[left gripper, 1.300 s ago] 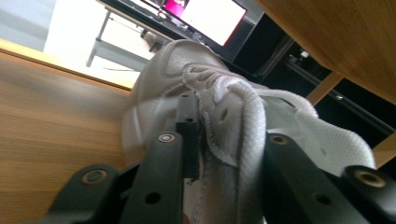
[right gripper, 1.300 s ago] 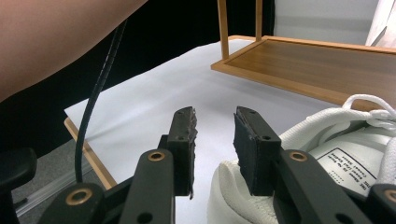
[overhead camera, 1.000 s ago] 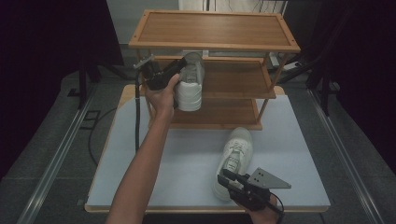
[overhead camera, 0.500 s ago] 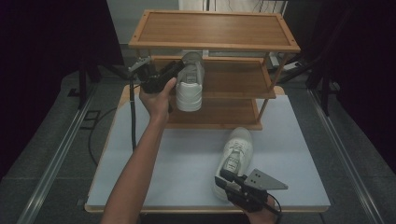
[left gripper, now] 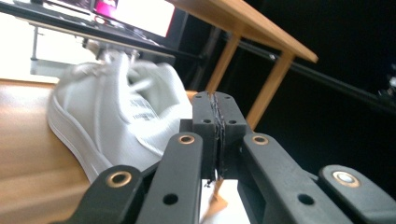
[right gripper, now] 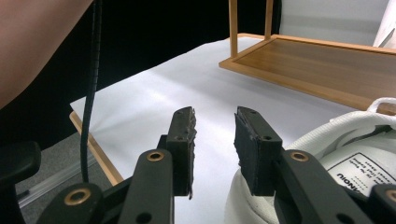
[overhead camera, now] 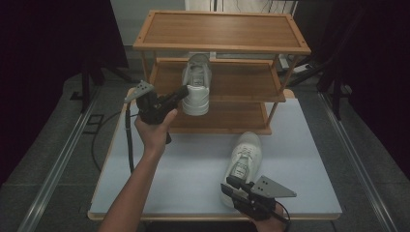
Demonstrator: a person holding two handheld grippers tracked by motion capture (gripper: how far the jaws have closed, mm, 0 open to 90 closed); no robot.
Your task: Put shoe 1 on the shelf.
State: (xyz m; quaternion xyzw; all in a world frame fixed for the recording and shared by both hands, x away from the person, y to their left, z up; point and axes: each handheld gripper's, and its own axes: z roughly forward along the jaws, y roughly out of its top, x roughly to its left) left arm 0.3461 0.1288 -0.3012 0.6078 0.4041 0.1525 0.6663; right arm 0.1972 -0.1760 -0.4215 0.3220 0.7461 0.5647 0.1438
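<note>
While the white sneaker sits laced on the rack's middle shelf, heel toward us, the left tongs have just snapped together empty beside that heel. Right tongs stand spread on nothing, against the second white sneaker on the counter.

Left gripper reaches forward, jaws just closed flat together; right gripper hangs low, jaws parted
</note>
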